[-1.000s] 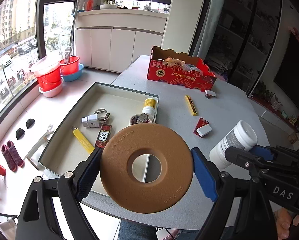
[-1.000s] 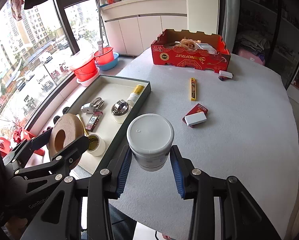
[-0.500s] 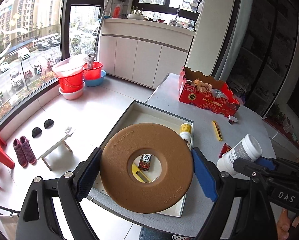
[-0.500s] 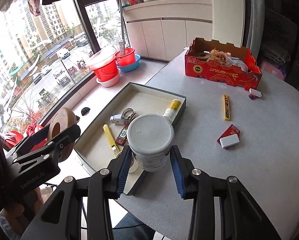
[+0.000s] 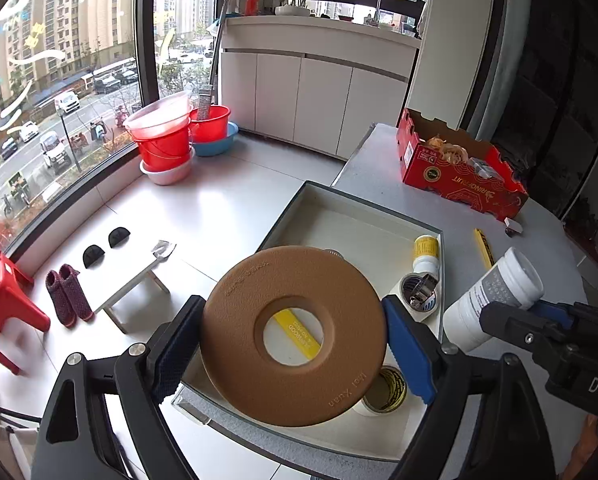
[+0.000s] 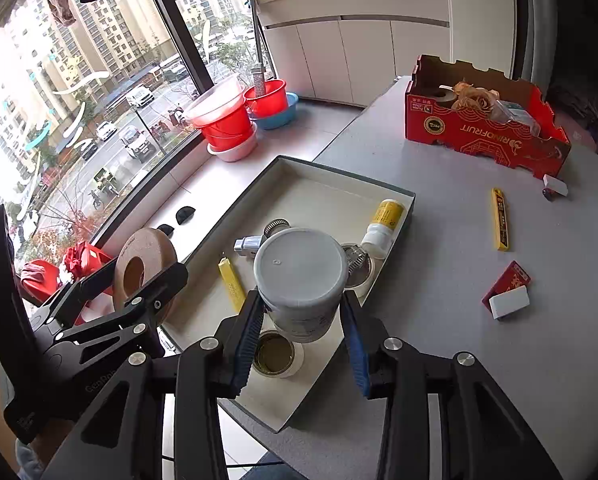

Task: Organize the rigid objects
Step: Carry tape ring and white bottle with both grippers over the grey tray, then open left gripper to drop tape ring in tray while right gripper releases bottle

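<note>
My left gripper point(image 5: 295, 344) is shut on a brown ring-shaped disc point(image 5: 259, 376), held above the near left part of the shallow white tray point(image 5: 363, 216). The disc also shows in the right wrist view point(image 6: 139, 252). My right gripper point(image 6: 303, 320) is shut on a white jar with a grey lid point(image 6: 299, 268), held over the tray's point(image 6: 339, 178) near end. The jar shows in the left wrist view point(image 5: 495, 292) at the right. The tray holds a yellow cutter point(image 6: 231, 286), tape rolls point(image 6: 275, 354), a yellow-capped bottle point(image 6: 383, 220) and metal clamps.
On the grey table point(image 6: 499, 360) lie a yellow cutter point(image 6: 500, 218), a red and white small box point(image 6: 507, 290) and a red cardboard box point(image 6: 483, 124) at the back. Red buckets point(image 5: 167, 136), a red stool point(image 5: 3, 300) and a small white bench point(image 5: 127, 284) stand on the floor left.
Both grippers have moved left and up, from over the table to over the tray's near end, each keeping its object.
</note>
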Available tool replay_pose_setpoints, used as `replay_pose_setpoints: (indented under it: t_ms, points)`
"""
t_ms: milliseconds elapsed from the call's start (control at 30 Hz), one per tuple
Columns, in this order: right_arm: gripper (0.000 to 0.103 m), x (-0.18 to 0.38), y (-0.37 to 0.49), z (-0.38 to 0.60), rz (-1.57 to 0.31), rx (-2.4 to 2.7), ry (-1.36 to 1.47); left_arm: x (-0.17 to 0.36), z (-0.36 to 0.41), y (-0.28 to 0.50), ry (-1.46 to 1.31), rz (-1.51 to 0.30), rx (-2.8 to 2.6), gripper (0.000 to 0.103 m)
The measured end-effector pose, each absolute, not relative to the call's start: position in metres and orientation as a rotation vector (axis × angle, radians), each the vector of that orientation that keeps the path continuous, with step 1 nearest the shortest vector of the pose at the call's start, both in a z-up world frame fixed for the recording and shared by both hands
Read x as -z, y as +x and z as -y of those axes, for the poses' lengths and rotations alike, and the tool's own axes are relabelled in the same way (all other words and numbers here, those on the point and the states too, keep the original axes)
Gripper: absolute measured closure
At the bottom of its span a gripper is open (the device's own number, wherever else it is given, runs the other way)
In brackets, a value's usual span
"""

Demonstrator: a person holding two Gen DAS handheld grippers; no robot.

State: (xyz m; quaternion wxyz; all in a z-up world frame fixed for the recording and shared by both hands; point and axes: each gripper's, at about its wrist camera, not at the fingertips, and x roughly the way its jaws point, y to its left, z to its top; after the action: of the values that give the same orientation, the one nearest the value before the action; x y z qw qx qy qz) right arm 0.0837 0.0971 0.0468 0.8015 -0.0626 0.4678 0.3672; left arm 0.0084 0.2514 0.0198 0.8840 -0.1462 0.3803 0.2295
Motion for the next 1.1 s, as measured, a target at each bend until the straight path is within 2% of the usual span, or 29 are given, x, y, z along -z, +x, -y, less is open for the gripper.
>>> replay_pose_setpoints:
  t_ms: [333, 900, 967, 1033, 1067, 1100]
  points:
    - [0.062, -0.016, 0.117, -0.123, -1.092, -0.799, -0.091, 0.011, -0.258, 0.036, -0.291, -0.862, -0.495, 0.014]
    - [0.061, 0.010, 0.133, -0.149, -1.106, -0.786, -0.134, 0.049, -0.261, 0.054, -0.303, -0.970, -0.510, 0.013]
    - [0.056, 0.007, 0.131, -0.149, -1.080, -0.782, -0.151, 0.050, -0.261, 0.055, -0.300, -0.976, -0.521, 0.011]
    - [0.038, 0.001, 0.130, -0.147, -1.046, -0.770, -0.167, 0.050, -0.262, 0.054, -0.311, -0.973, -0.523, 0.010]
    - [0.026, -0.001, 0.130, -0.146, -1.032, -0.766, -0.170, 0.049, -0.263, 0.053, -0.319, -0.970, -0.521, 0.009]
    - [0.025, -0.003, 0.129, -0.144, -1.019, -0.761, -0.168, 0.049, -0.263, 0.053, -0.329, -0.971, -0.520, 0.006]
